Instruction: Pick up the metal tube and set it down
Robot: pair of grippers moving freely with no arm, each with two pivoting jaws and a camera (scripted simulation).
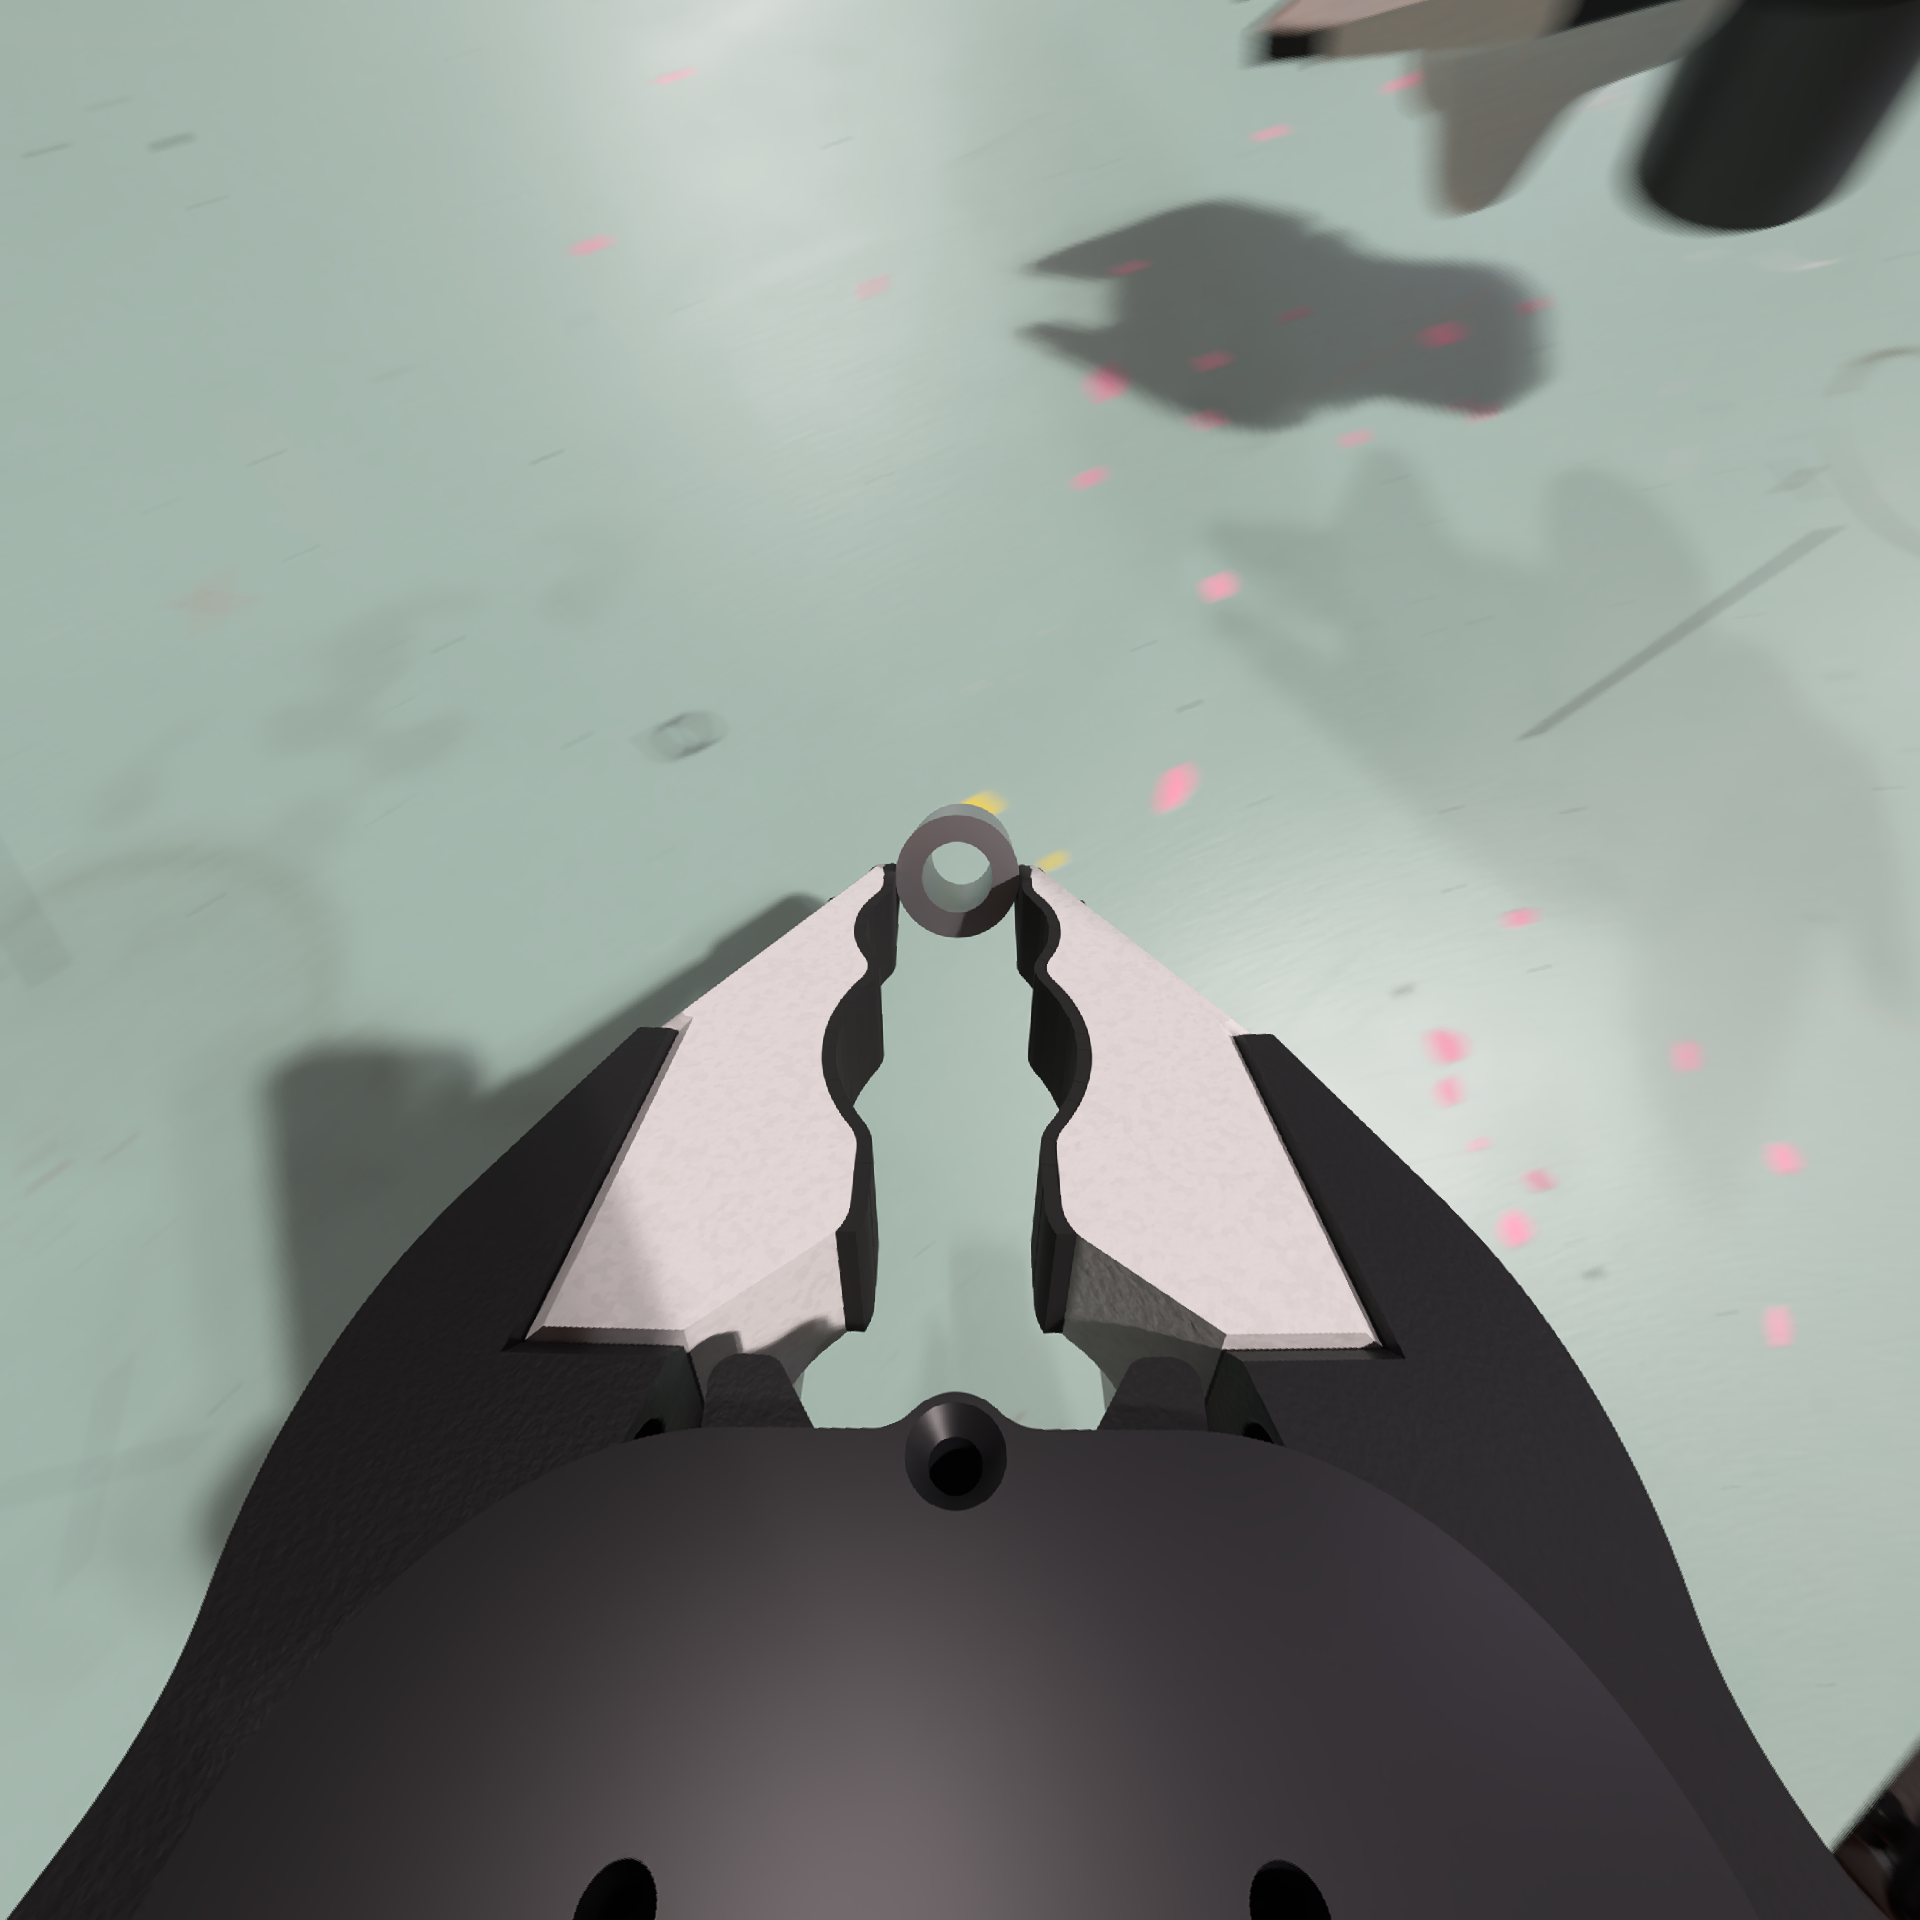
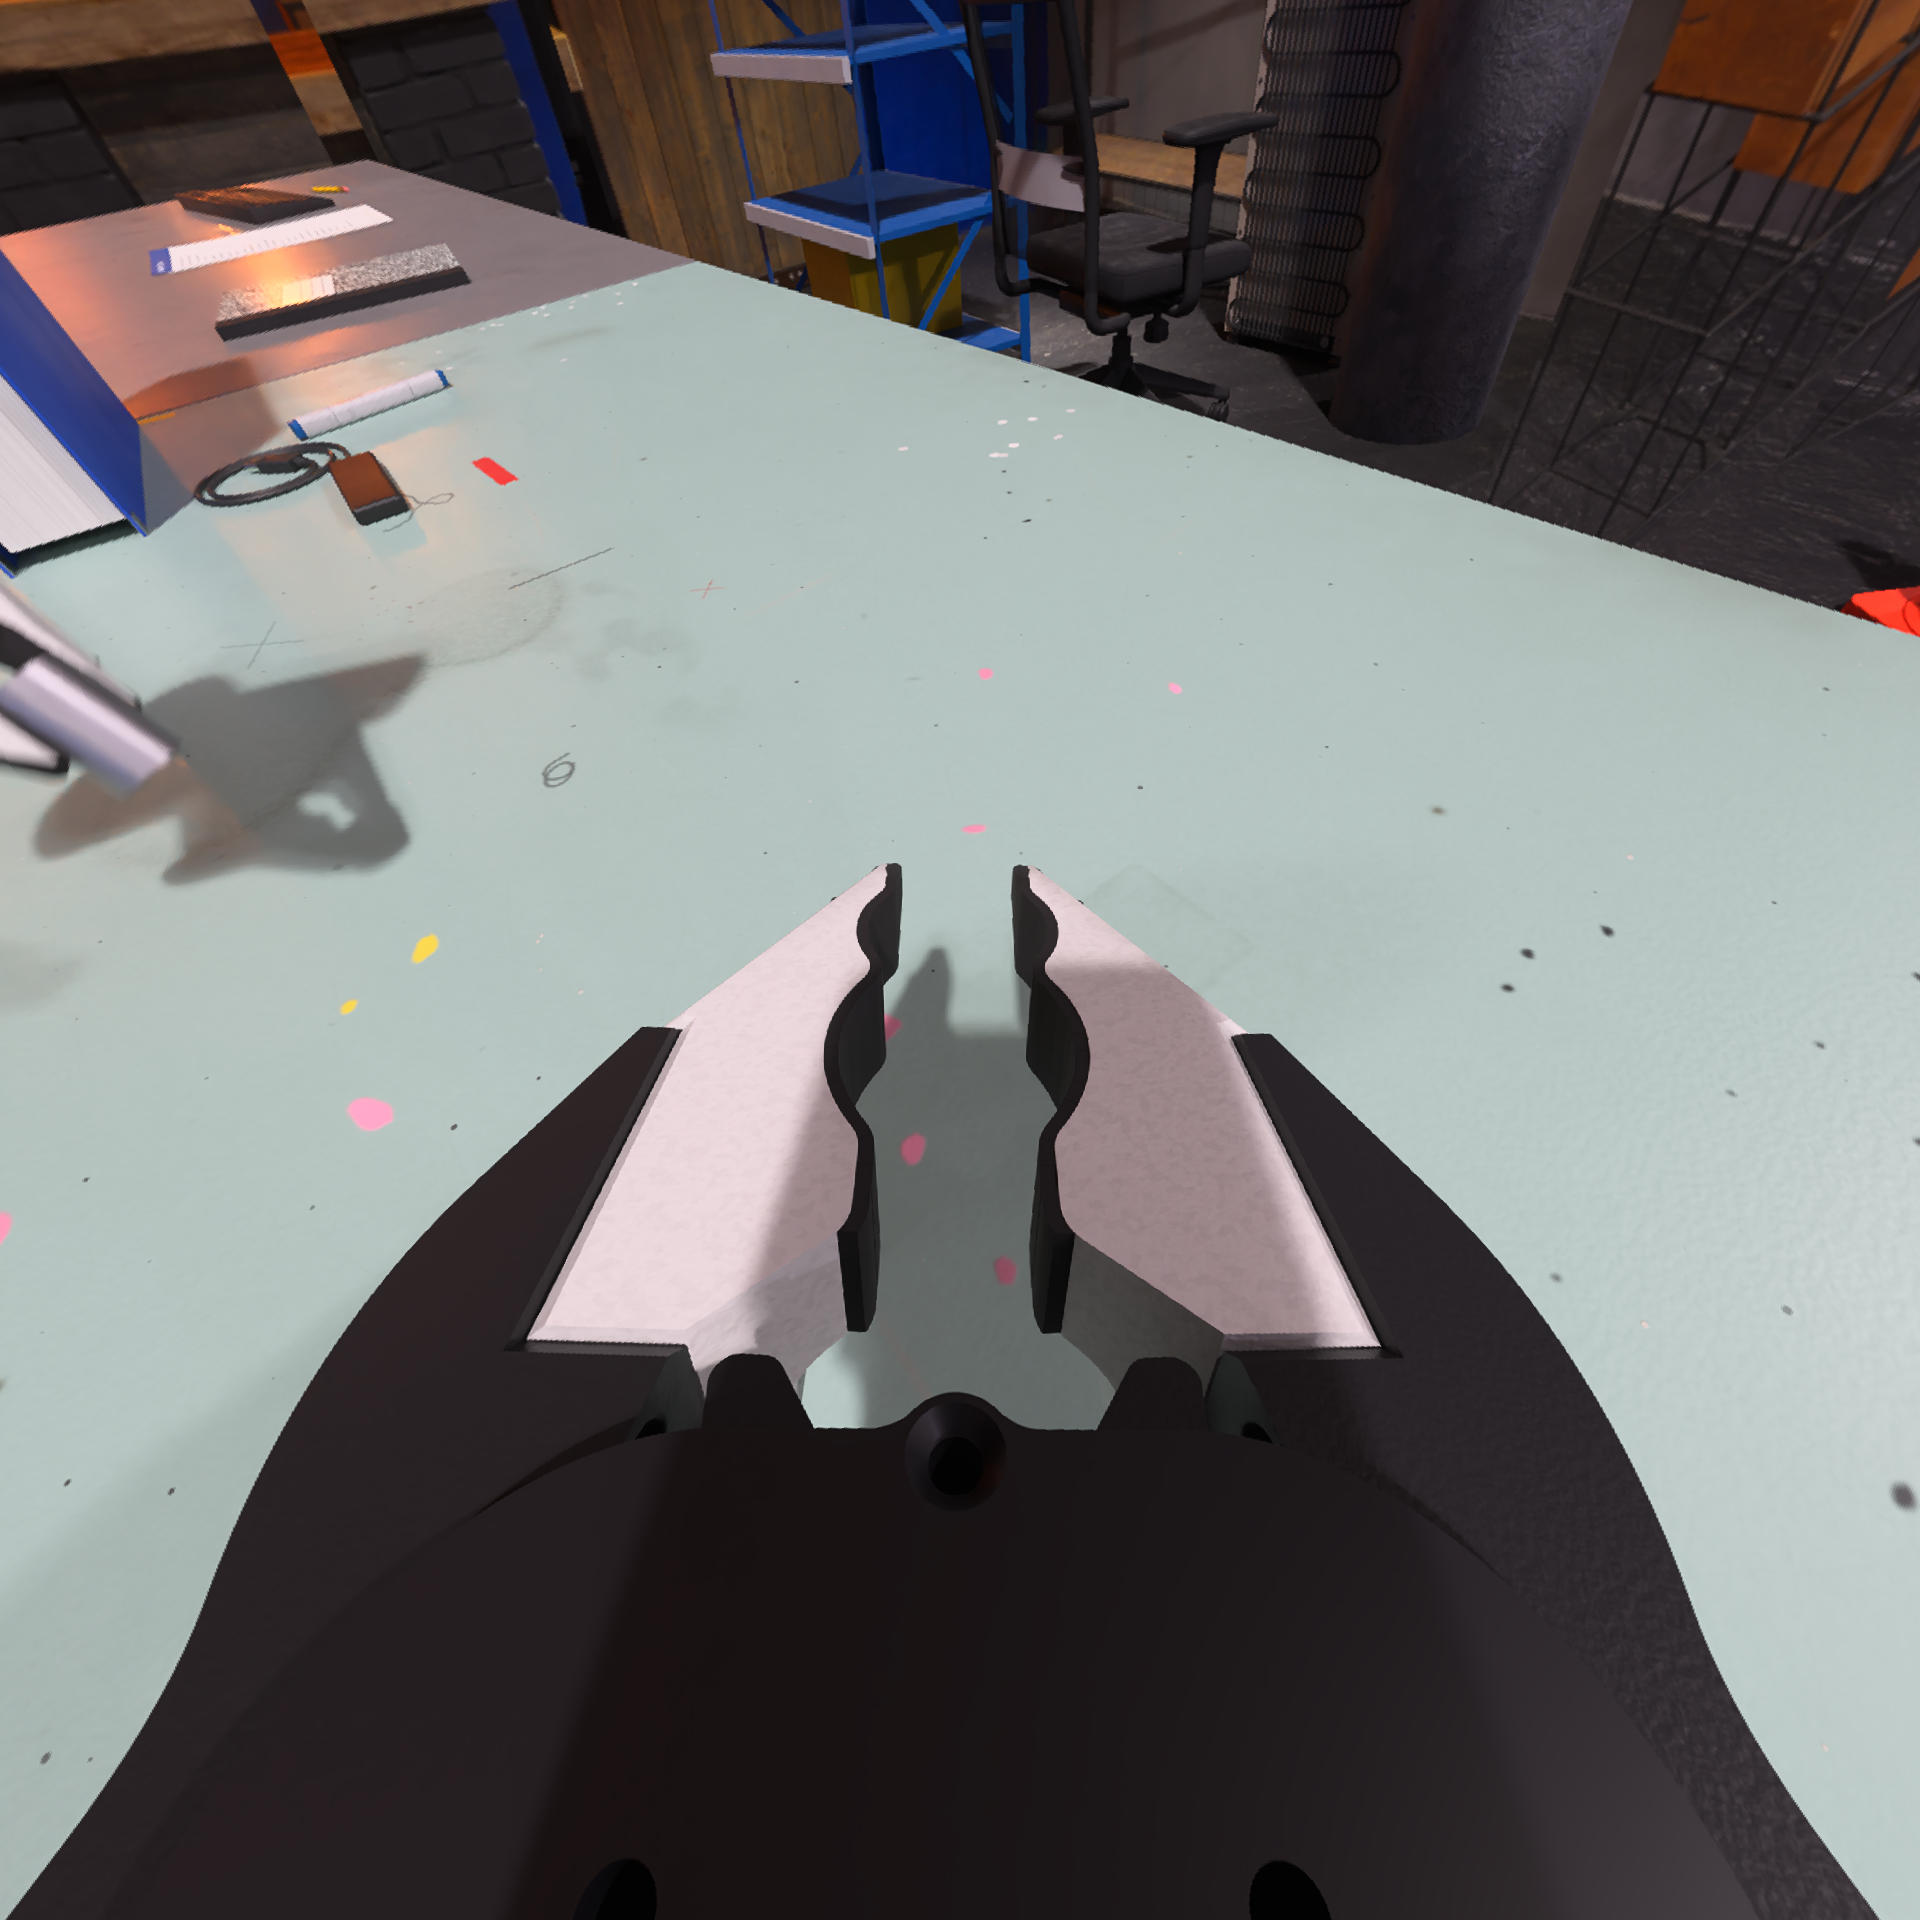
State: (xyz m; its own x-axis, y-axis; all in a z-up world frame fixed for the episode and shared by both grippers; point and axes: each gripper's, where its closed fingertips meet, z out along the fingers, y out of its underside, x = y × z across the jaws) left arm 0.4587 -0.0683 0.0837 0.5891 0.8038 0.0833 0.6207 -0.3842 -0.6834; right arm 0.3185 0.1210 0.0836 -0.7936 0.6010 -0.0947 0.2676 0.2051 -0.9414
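Observation:
The metal tube [image 1: 912, 896] is a short grey cylinder, seen end-on with its bore facing me. My left gripper [image 1: 956, 883] is shut on it at the fingertips and holds it above the pale green table [image 1: 416, 416]. In the right wrist view the tube [image 2: 99, 732] juts out at the far left edge, off the surface, with its shadow below. My right gripper [image 2: 956, 883] is open and empty, low over the table's middle. It also shows blurred at the top right of the left wrist view [image 1: 1558, 94].
At the far left stand a blue binder [image 2: 62, 416], a white marker [image 2: 369, 403], a coiled cable with a brown box [image 2: 364, 483] and black blocks [image 2: 343, 291]. Beyond the table's far edge are an office chair [image 2: 1122, 239] and blue shelves [image 2: 883, 156].

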